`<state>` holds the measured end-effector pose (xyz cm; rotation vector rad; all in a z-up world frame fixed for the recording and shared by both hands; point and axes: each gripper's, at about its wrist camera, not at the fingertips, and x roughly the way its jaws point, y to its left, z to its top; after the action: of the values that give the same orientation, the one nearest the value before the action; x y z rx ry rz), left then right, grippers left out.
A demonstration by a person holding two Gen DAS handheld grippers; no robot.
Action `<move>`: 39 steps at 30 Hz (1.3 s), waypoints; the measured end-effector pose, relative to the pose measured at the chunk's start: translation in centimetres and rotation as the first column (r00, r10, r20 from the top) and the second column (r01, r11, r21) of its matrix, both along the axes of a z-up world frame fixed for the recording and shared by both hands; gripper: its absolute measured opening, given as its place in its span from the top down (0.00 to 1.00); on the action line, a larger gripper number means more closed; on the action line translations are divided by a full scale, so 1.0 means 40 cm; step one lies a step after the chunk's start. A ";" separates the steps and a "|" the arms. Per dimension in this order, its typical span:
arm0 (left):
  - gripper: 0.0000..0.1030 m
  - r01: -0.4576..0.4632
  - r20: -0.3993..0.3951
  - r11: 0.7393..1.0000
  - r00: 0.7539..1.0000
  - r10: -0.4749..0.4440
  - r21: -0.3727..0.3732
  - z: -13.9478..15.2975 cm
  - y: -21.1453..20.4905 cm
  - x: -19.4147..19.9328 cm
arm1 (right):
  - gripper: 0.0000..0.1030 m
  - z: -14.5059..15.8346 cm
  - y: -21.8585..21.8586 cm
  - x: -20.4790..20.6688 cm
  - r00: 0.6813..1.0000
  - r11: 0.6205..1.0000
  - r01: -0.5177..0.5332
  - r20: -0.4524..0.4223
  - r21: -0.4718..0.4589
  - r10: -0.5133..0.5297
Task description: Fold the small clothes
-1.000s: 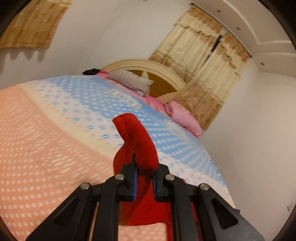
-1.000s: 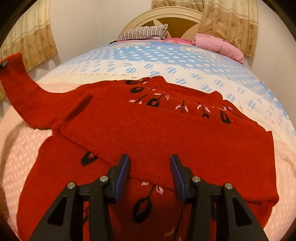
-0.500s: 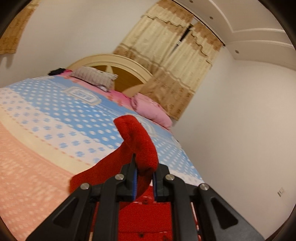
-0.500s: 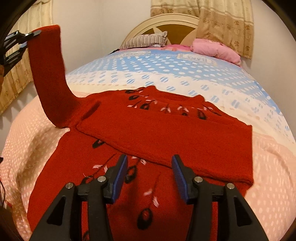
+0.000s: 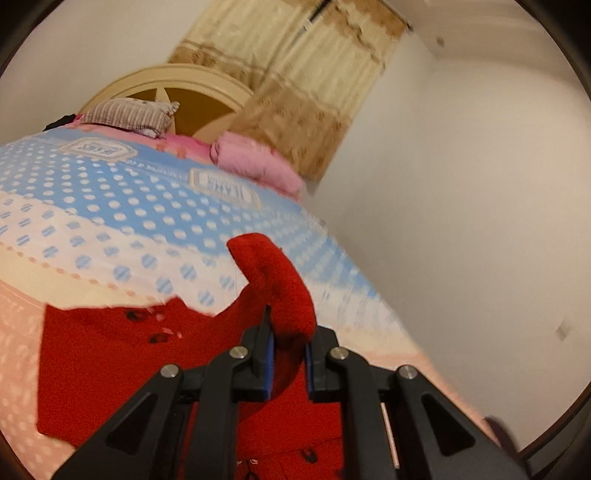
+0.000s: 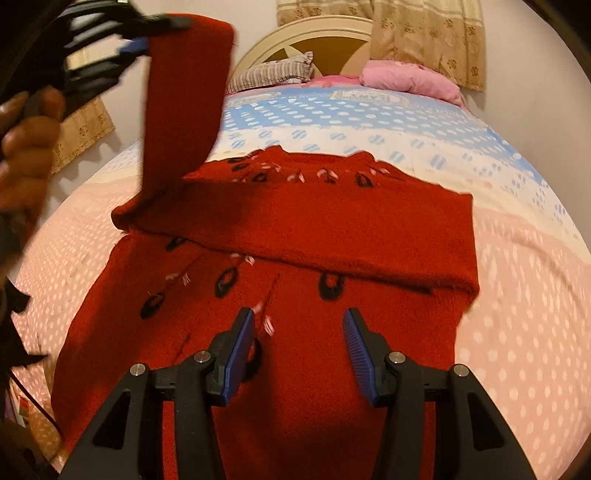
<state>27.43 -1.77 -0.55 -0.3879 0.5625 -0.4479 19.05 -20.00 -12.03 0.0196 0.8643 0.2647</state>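
A red knit sweater with black and pink flower marks lies flat on the bed; its right sleeve is folded across the chest. My left gripper is shut on the cuff of the left sleeve. In the right wrist view the left gripper holds that sleeve high above the sweater's left shoulder. My right gripper is open and empty, low over the sweater's lower body. The sweater's chest also shows in the left wrist view.
The bed has a dotted cover, pink near me and blue further back. A striped pillow, a pink pillow and a cream headboard are at the far end. Curtains and white walls surround the bed.
My left gripper has lifted the left sleeve higher and swung it in over the sweater. My right gripper has pulled back toward the hem, still open.
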 end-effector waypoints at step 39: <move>0.19 -0.250 -0.157 0.913 0.937 0.312 0.323 -0.255 0.303 -0.153 | 0.49 0.001 -0.033 0.203 0.978 0.978 0.207 -0.014 -0.004 -0.207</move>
<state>21.32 10.34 -10.73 -0.2195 0.7511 -0.0378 27.17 -21.34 -12.00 0.1084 0.8693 0.0678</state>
